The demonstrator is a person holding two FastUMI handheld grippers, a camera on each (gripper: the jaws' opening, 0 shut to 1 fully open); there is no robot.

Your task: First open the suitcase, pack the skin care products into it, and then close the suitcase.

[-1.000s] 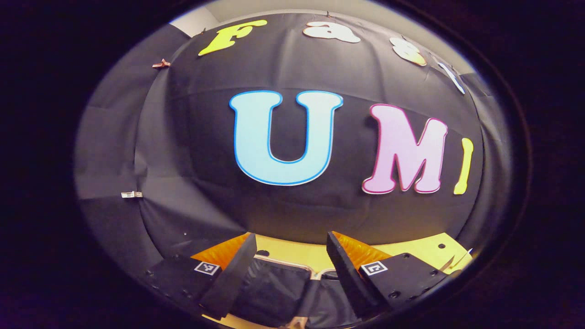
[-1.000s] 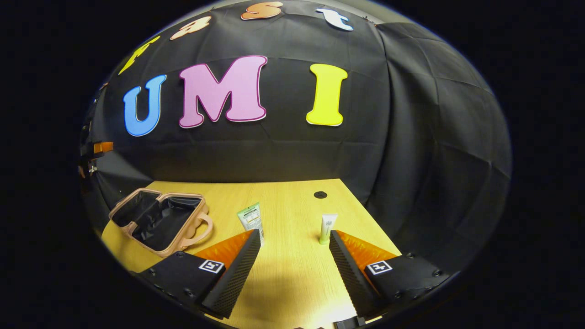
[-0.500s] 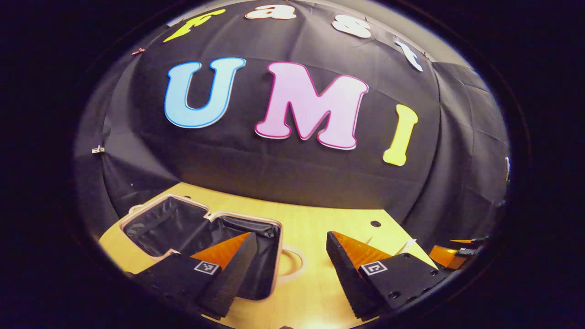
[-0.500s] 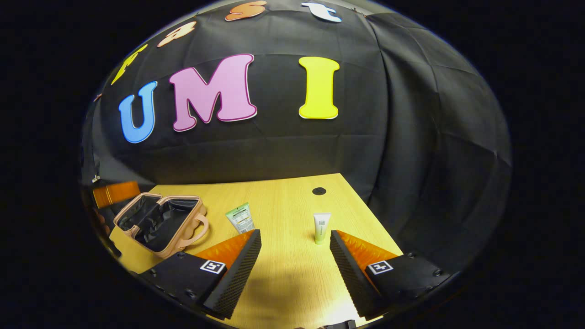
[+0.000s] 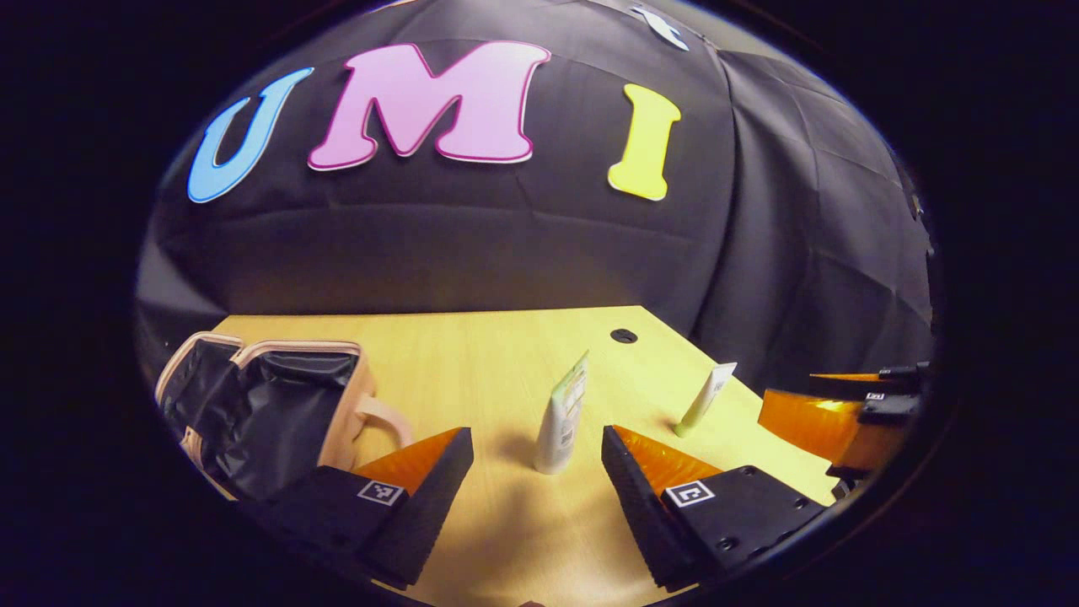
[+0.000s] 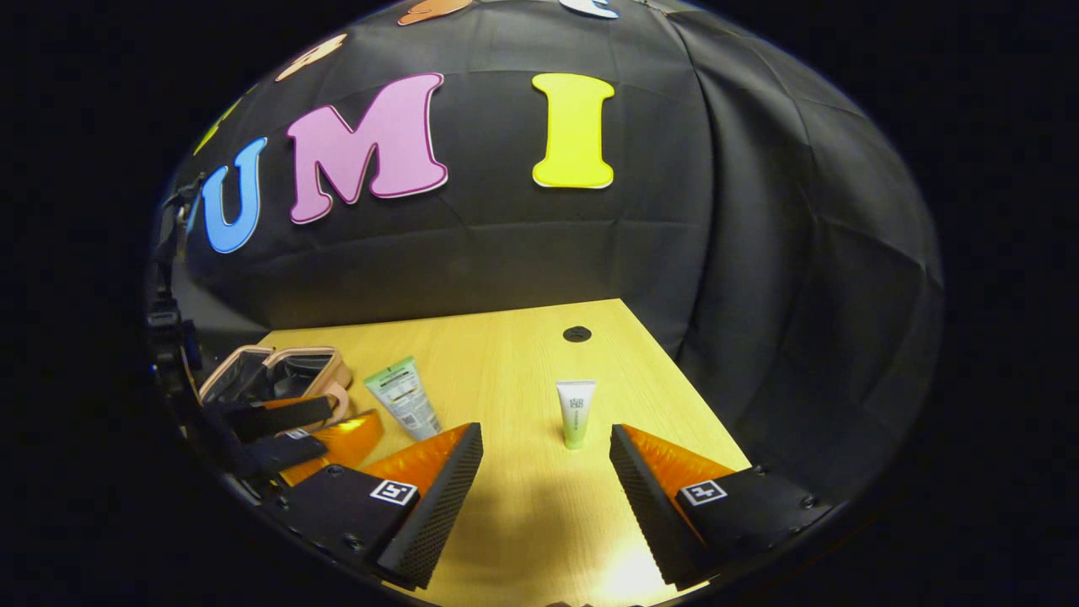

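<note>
The pink suitcase (image 5: 253, 405) lies open at the left of the wooden table (image 5: 472, 354), its black lining showing; it is also seen in the right gripper view (image 6: 270, 371). A larger green-and-white tube (image 5: 563, 415) stands just ahead of my open left gripper (image 5: 536, 472). A small white-green tube (image 5: 706, 398) stands further right. In the right gripper view the small tube (image 6: 576, 411) stands upright ahead of my open right gripper (image 6: 544, 480), and the larger tube (image 6: 403, 406) is to its left. Both grippers hold nothing.
A round black hole (image 6: 577, 334) marks the table's far side. The table's right edge (image 6: 683, 379) drops off against the black cloth. The other gripper (image 5: 843, 413) shows at the right of the left gripper view, and at the left (image 6: 278, 430) of the right gripper view.
My left gripper has swung right, away from the suitcase and toward the tubes. The right gripper has shifted a little toward the small tube. Both stay open.
</note>
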